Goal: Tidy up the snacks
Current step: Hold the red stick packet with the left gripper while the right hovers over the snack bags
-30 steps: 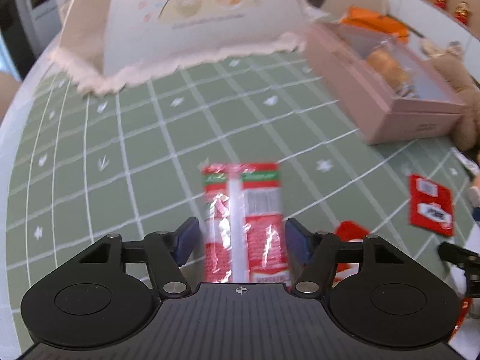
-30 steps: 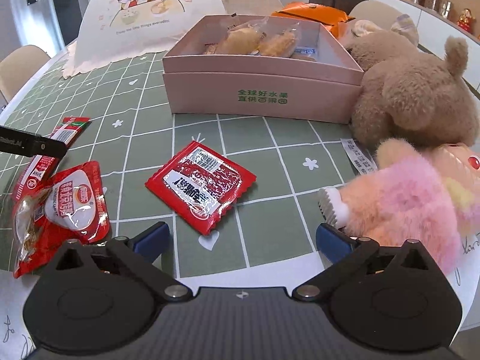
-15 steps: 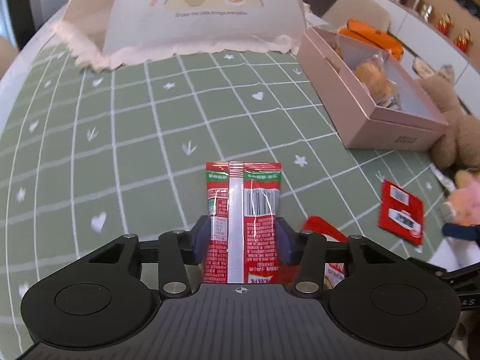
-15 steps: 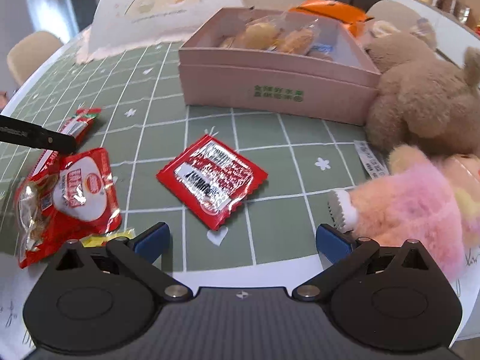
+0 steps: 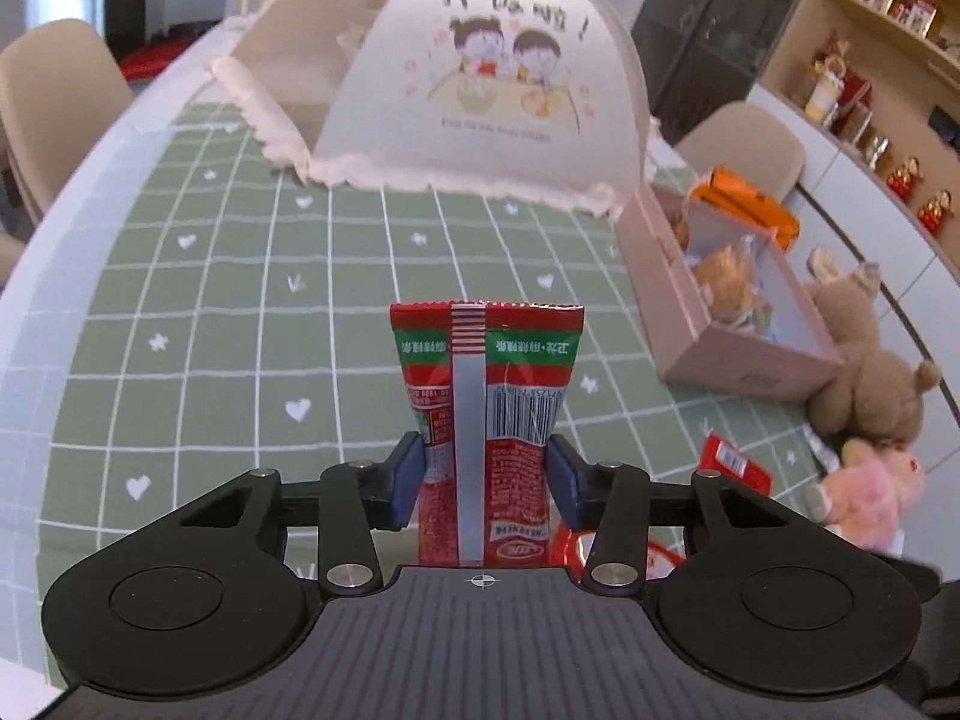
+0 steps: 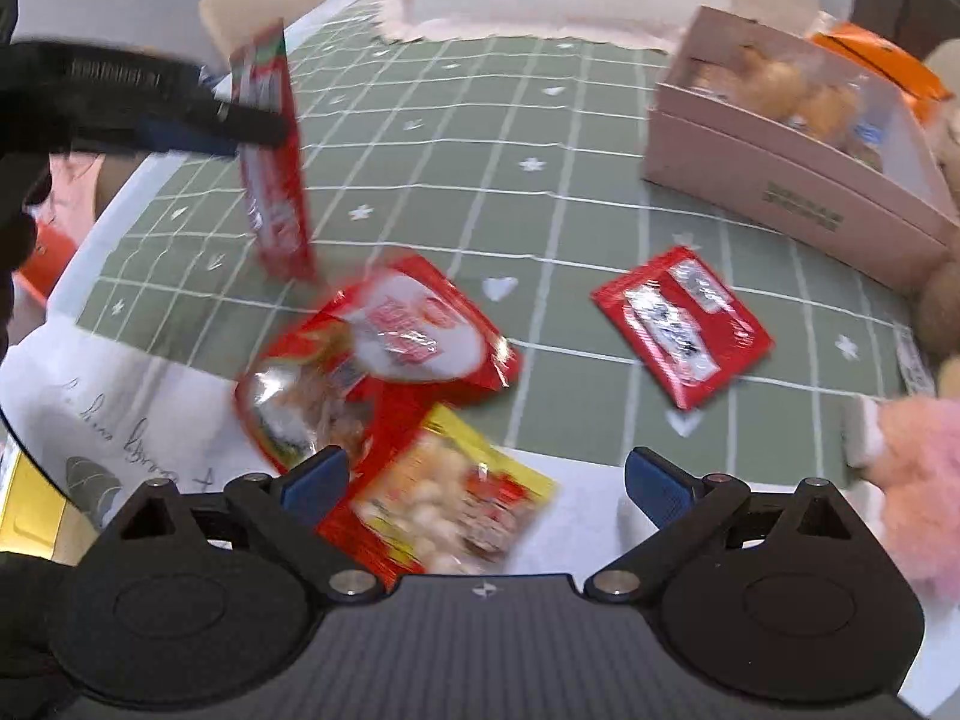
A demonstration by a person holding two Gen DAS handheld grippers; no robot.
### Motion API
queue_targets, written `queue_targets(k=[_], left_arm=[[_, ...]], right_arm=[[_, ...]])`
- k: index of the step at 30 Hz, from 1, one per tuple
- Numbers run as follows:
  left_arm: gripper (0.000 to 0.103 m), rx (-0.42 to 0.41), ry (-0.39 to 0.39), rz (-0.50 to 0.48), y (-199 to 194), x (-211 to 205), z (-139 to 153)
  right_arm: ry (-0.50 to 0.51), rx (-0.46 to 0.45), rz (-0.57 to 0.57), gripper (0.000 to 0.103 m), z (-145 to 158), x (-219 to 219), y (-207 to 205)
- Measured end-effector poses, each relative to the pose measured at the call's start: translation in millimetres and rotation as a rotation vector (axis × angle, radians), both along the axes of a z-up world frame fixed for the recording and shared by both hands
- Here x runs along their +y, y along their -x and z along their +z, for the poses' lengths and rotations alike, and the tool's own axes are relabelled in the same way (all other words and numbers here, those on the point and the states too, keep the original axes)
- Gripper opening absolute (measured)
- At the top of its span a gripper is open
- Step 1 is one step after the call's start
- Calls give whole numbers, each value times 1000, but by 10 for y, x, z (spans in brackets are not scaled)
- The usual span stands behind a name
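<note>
My left gripper [image 5: 485,474] is closing its jaws, and the blue pads press both sides of a long red and green snack packet [image 5: 486,360]. The packet hangs clear of the green checked mat, as the right wrist view also shows [image 6: 273,180]. My right gripper [image 6: 486,480] is open with nothing between its fingers. It hovers over a red and white snack bag [image 6: 408,330] and a yellow snack bag [image 6: 456,498] at the table's front edge. A flat red packet [image 6: 684,324] lies to the right. The pink box [image 5: 750,360] at the right holds several wrapped snacks.
A white mesh food cover [image 5: 456,90] stands at the back of the table. A brown plush bear [image 5: 864,360] and a pink plush toy [image 6: 918,468] sit right of the box. An orange bag [image 5: 744,204] lies behind it. Beige chairs ring the table.
The left gripper shut on the red packet and lifted it off the mat. The right gripper swung left and now hovers over the red-white and yellow bags.
</note>
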State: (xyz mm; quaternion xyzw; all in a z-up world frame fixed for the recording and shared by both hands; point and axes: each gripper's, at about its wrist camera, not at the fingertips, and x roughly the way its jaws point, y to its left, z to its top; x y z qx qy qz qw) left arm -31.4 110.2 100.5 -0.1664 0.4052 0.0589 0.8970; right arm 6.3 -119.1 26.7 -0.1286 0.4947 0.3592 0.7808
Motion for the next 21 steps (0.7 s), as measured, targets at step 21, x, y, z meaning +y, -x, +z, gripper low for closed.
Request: queue_targets(k=[21], left_arm=[[52,155,-59,-188,-224,-328,-651]], right_arm=[[118,-100,-163,99,-50,-297,-52]])
